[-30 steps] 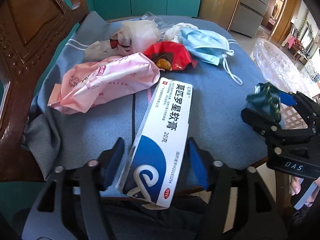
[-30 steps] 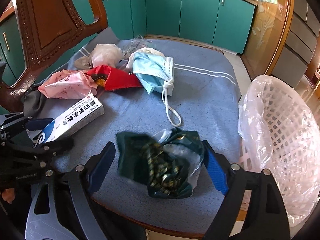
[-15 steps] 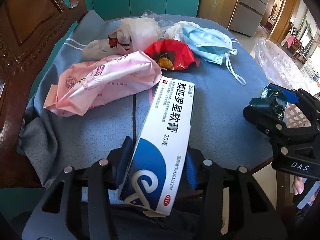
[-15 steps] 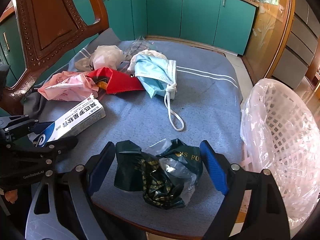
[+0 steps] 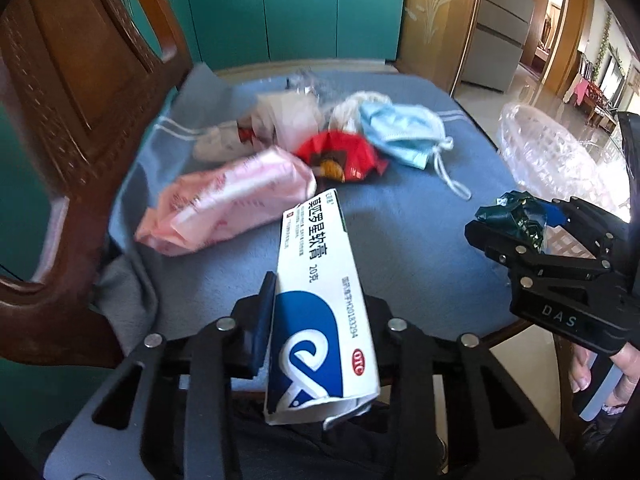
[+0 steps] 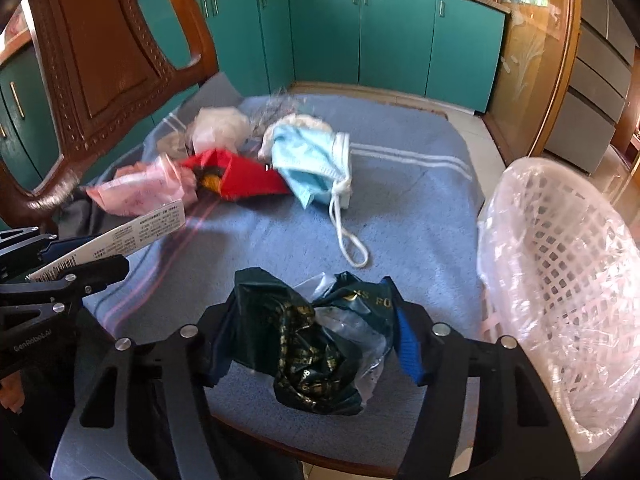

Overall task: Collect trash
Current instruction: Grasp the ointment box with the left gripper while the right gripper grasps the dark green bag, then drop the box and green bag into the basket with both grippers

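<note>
Left wrist view shows the left gripper (image 5: pixel 316 320) clamped on a white and blue ointment box (image 5: pixel 320 300), its near end between the fingers and its far end raised above the blue cloth (image 5: pixel 400 240) that covers the tabletop. Over the right edge of the tabletop, the right gripper (image 5: pixel 516 220) is closed on a crumpled dark green wrapper (image 5: pixel 508 216). Right wrist view shows that wrapper (image 6: pixel 308 344) bunched between the two fingers above the near edge, with the left gripper (image 6: pixel 76 260) and the box (image 6: pixel 120 240) at the near left corner.

More trash lies toward the far left part of the cloth: a pink plastic package (image 5: pixel 228 200) nearest the left edge, a red wrapper (image 5: pixel 340 156) touching its far end, a light blue face mask (image 5: pixel 404 136) just beside the red wrapper with its ear loop trailing toward the right edge, and a pale crumpled bag (image 5: pixel 284 120) behind them. A white lattice basket (image 6: pixel 568 280) lined with clear plastic stands off the right edge of the tabletop. A carved wooden chair back (image 6: pixel 100 60) rises at the left edge.
</note>
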